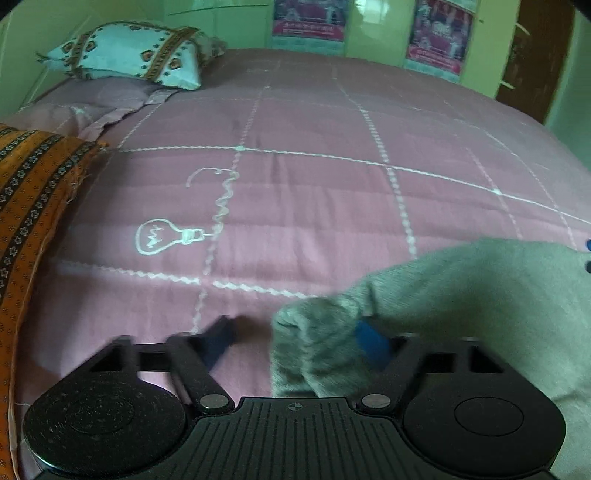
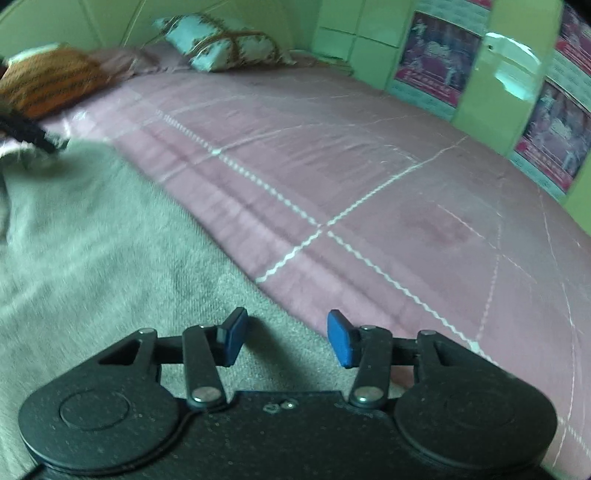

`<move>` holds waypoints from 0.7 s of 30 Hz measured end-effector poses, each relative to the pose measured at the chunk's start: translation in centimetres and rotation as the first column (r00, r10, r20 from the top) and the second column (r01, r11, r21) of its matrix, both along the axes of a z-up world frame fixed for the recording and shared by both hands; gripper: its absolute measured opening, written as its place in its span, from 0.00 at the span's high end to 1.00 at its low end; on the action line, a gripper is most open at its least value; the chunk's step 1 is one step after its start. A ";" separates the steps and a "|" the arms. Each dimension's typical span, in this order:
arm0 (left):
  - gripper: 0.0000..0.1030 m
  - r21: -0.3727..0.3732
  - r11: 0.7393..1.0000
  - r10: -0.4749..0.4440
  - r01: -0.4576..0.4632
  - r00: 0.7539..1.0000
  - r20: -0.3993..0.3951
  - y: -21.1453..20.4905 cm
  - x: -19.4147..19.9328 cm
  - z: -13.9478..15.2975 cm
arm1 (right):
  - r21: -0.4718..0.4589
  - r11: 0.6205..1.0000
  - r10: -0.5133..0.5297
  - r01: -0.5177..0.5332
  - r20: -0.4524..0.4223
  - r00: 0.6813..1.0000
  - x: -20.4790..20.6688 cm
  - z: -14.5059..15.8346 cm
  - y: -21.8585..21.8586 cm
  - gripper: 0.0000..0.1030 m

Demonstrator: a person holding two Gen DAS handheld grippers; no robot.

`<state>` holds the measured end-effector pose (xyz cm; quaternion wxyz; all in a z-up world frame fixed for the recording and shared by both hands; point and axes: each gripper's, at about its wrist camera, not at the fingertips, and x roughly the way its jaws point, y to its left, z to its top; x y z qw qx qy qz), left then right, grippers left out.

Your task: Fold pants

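One pair of grey pants (image 2: 92, 240) is lying on the bed (image 2: 369, 166); the left hand-held gripper (image 1: 299, 341) and right hand-held gripper (image 2: 288, 338) are both gaping, three pillows behind.

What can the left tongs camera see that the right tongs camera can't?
Only the left view shows the white light bulb drawing on the blanket, and the open left tongs with bunched grey cloth draped over one blue finger.

Only the right view shows the open right tongs hovering over flat cloth, holding nothing.

Both show the soft grey pants, the pink checked bedspread, the orange patterned pillow, the white patterned pillow and pink wall posters.
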<state>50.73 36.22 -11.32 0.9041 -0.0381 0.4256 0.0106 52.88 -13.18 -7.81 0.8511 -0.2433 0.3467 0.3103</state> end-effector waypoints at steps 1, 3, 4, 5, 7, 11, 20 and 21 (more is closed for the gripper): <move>0.17 -0.017 1.000 -0.004 0.004 1.000 -0.003 0.2 0.2 -0.2 | 0.015 1.000 0.002 -0.002 -0.011 1.000 0.3 0.1 0.0 0.61; 0.17 -0.042 0.999 -0.008 0.008 1.000 -0.001 0.4 0.3 -0.3 | 0.028 1.000 0.012 -0.011 -0.028 1.000 0.7 0.2 -0.1 0.61; 0.25 -0.045 0.999 -0.014 0.014 1.000 0.004 0.3 0.4 -0.3 | 0.027 1.000 0.015 -0.014 -0.038 0.999 0.9 0.2 -0.1 0.61; 0.51 -0.070 0.997 -0.037 0.038 0.999 0.018 0.2 0.3 -0.2 | 0.027 0.999 0.022 -0.021 -0.042 0.999 1.0 0.2 -0.1 0.61; 0.58 -0.078 0.995 -0.055 0.057 0.998 0.028 -0.4 0.4 0.1 | 0.017 0.999 0.045 -0.045 -0.039 0.998 0.9 0.2 -0.2 0.61; 0.61 -0.066 0.994 -0.087 0.092 0.994 0.070 -0.6 -0.1 -0.1 | -0.003 0.997 0.082 -0.082 -0.070 0.994 1.2 0.4 0.0 0.66; 0.79 -0.081 0.987 -0.118 0.140 0.966 0.231 -0.1 -2.4 1.5 | 0.018 0.998 0.062 -0.061 -0.077 0.995 -0.5 3.2 0.2 1.00; 0.79 -0.080 0.985 -0.129 0.155 0.957 0.260 0.0 -3.2 2.2 | 0.021 0.997 0.070 -0.069 -0.057 0.996 -1.3 4.2 0.1 1.00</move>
